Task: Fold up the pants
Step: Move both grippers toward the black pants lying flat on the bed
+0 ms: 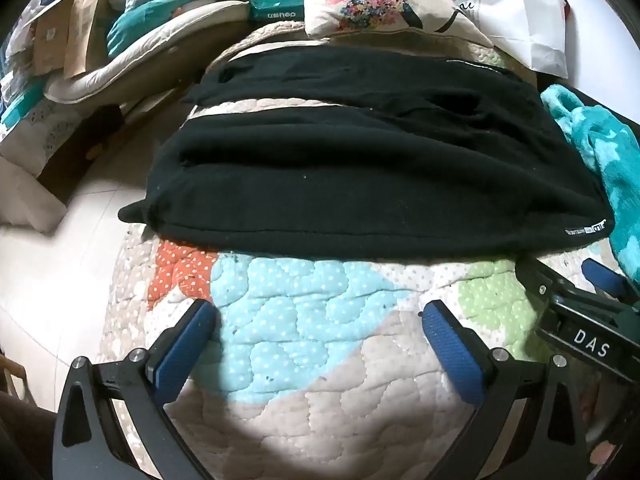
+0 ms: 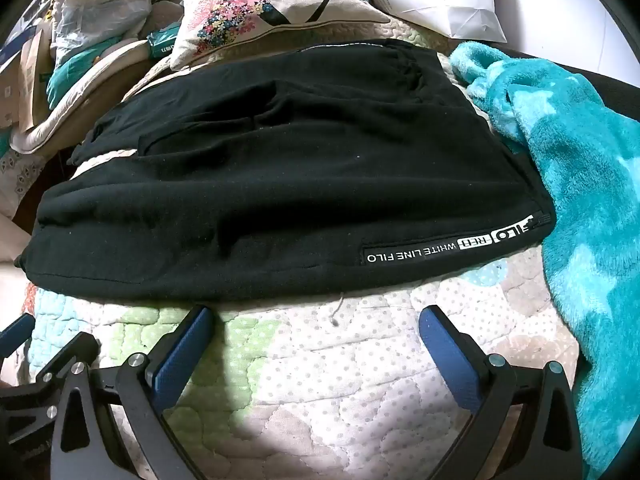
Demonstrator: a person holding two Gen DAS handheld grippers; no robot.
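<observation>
On the dotted quilt (image 1: pixel 304 320) in front of you lie the black pants (image 1: pixel 360 168), spread sideways with their near hem just beyond both sets of fingertips. Your left gripper (image 1: pixel 318 316) stands wide, nothing between its blue pads. Your right gripper (image 2: pixel 316 320) is equally spread and empty, below the white label (image 2: pixel 448 246). Beside the pants bunches a teal blanket (image 2: pixel 592 200).

One pair of black pants (image 1: pixel 360 168), one patchwork quilt (image 1: pixel 304 320), one floral cushion (image 2: pixel 256 12), one teal fleece blanket (image 2: pixel 580 184), one white paper bag (image 1: pixel 520 12), two grippers: left gripper (image 1: pixel 320 314), right gripper (image 2: pixel 318 318).
</observation>
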